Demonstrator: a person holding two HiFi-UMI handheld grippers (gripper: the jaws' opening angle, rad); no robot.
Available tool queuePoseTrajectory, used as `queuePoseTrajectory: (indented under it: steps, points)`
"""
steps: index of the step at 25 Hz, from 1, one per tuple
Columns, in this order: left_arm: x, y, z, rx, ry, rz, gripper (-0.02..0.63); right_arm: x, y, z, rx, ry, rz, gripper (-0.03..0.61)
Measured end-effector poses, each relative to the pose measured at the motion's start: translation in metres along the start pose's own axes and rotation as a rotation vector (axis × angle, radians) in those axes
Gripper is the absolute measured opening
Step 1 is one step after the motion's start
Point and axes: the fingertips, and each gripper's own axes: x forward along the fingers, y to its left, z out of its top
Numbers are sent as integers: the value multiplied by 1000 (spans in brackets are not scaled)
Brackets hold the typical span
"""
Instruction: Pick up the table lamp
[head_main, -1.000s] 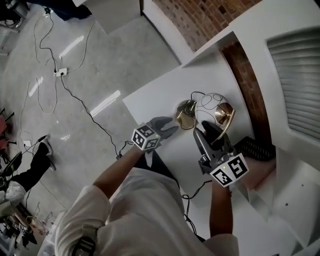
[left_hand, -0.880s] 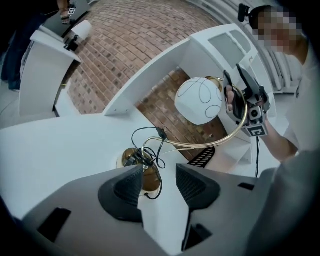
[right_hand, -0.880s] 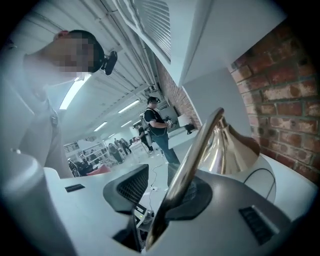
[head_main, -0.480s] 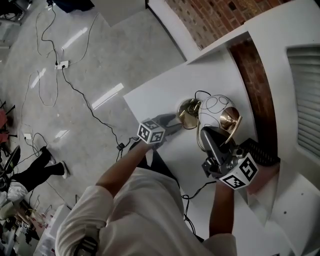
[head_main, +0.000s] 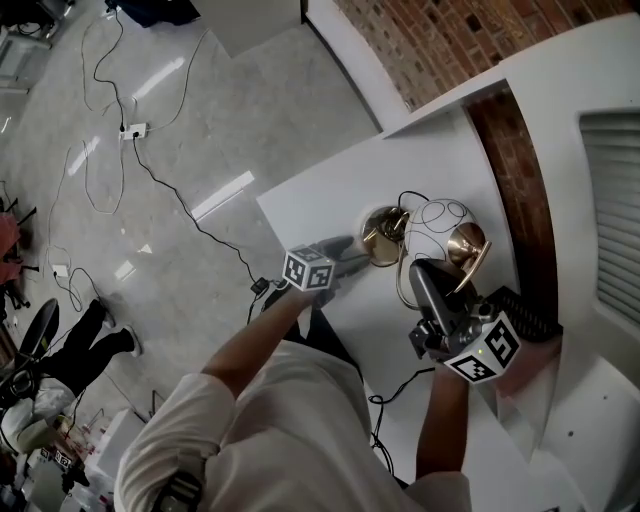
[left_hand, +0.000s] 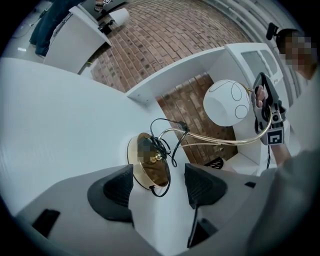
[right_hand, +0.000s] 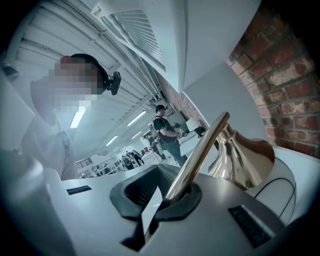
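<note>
The table lamp lies tipped over on the white table (head_main: 330, 190): round gold base (head_main: 381, 234), curved brass arm (left_hand: 220, 142), and a white globe shade (head_main: 440, 228) with black line markings. My left gripper (head_main: 352, 256) is open and its jaws have just been opening. In the left gripper view the gold base (left_hand: 149, 162) stands on edge just ahead of the pads (left_hand: 117, 192), and neither pad touches it. My right gripper (head_main: 422, 275) is shut on the brass arm (right_hand: 200, 150), beside the gold cone fitting (right_hand: 242, 160).
The lamp's black cord (left_hand: 165, 145) loops off the base. A brick wall (head_main: 500, 150) and a white cabinet (head_main: 590, 220) close in the back and right. A black ribbed thing (head_main: 522, 308) lies by my right hand. Cables cross the floor (head_main: 130, 150) beyond the table's left edge.
The left gripper has sunk toward the table in front of the base and its jaws have spread wider. The right gripper has closed on the brass arm and risen slightly.
</note>
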Motion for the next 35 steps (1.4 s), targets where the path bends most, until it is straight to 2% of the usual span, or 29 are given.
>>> queuePoseTrajectory:
  steps: [5,10,14,18,28,35]
  points:
    - [-6,11,-12,-83,6,13,331,2,4,1,-5,-6,-8,11]
    - [-11,18,-11,-156,-22,-3,336,9,13,6,5,-12,-8,11]
    - [-22,12,-17,-195,-22,-35,344,16,48,6,-1,-18,-2,11]
    - [-31,-6,-28,-236,-20,-119,343,15,82,2,-28,-23,-6,11]
    - [-76,-57,-26,-275,-11,-307,302,16,140,15,-121,-39,-37,11]
    - [-117,-89,-37,-277,38,-352,255,10,194,25,-166,-51,-41,11]
